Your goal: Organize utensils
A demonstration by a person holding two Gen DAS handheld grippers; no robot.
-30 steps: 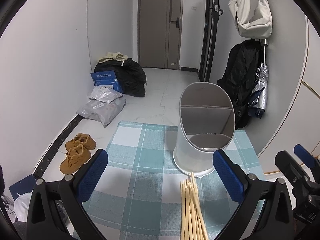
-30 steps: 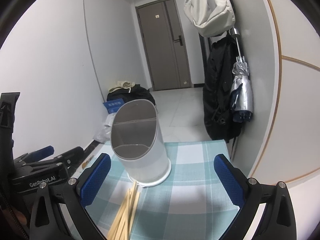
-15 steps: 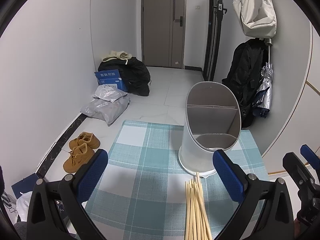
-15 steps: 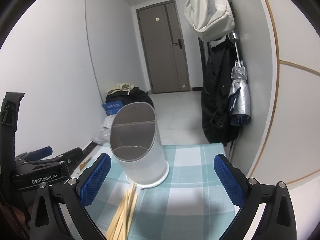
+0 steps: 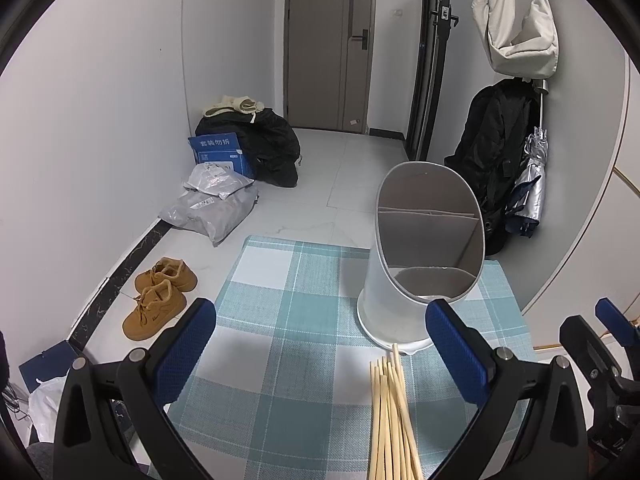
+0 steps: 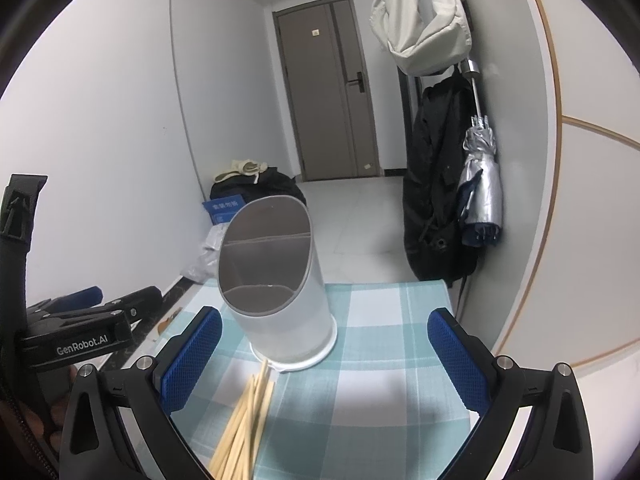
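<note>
A white utensil holder (image 5: 404, 296) with a slanted oval mouth and an inner divider stands on the teal checked tablecloth (image 5: 288, 312); it also shows in the right wrist view (image 6: 288, 312). A bundle of several wooden chopsticks (image 5: 392, 416) lies flat on the cloth just in front of the holder, and it shows in the right wrist view (image 6: 244, 420) too. My left gripper (image 5: 320, 348) is open and empty, above the cloth, with the chopsticks between its fingers. My right gripper (image 6: 320, 356) is open and empty, facing the holder.
The table ends just beyond the holder. On the floor past it lie brown shoes (image 5: 160, 296), grey parcels (image 5: 212, 208) and a black bag (image 5: 264, 148). A black coat and umbrella (image 6: 480, 188) hang on the right wall. The left gripper's body (image 6: 76, 336) is at the right view's left edge.
Both views have shifted slightly; the left gripper has risen and drawn back a little from the holder. Both grippers stay open. The chopsticks and holder have not moved.
</note>
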